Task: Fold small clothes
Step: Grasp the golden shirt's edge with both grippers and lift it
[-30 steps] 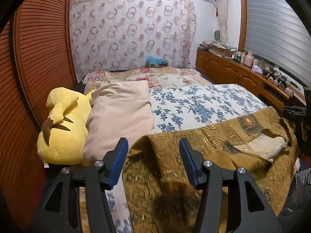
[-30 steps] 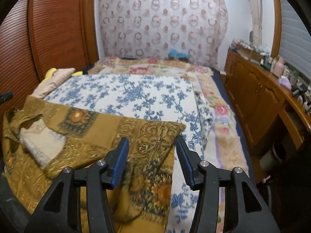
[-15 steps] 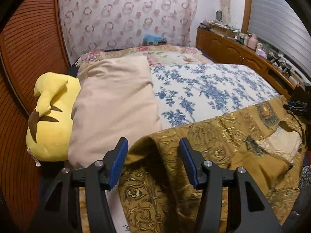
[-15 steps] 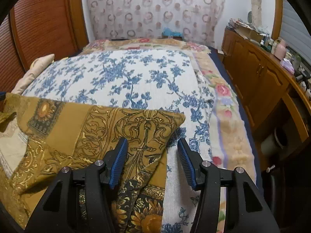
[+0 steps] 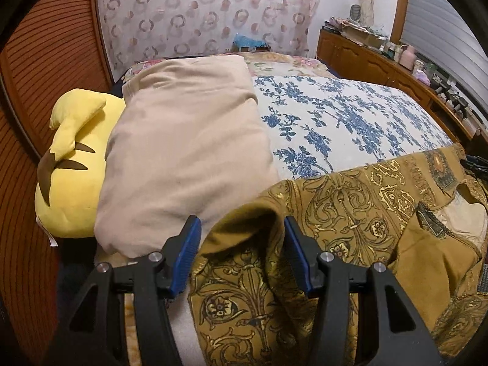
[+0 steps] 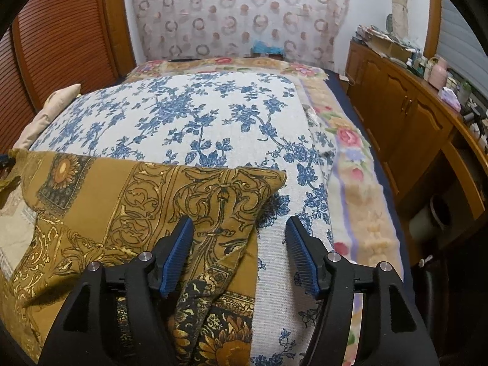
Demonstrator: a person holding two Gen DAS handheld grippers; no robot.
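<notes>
Two black tongs with blue pads meet one mustard-gold patterned garment [image 5: 350, 213] spread on the blue-flowered white bed cover [image 6: 195, 116]. Left tongs [image 5: 242, 253] stand half apart, a bunched garment corner filling the gap between their pads. Right tongs [image 6: 239, 254] have just been opening; cloth lies beside their left pad, the right pad clear.

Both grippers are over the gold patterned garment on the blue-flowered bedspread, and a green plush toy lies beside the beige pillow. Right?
Not quite: the plush toy is yellow, not green, as the left wrist view shows. It does lie beside the beige pillow, and the gold patterned garment lies on the blue-flowered bedspread.
</notes>
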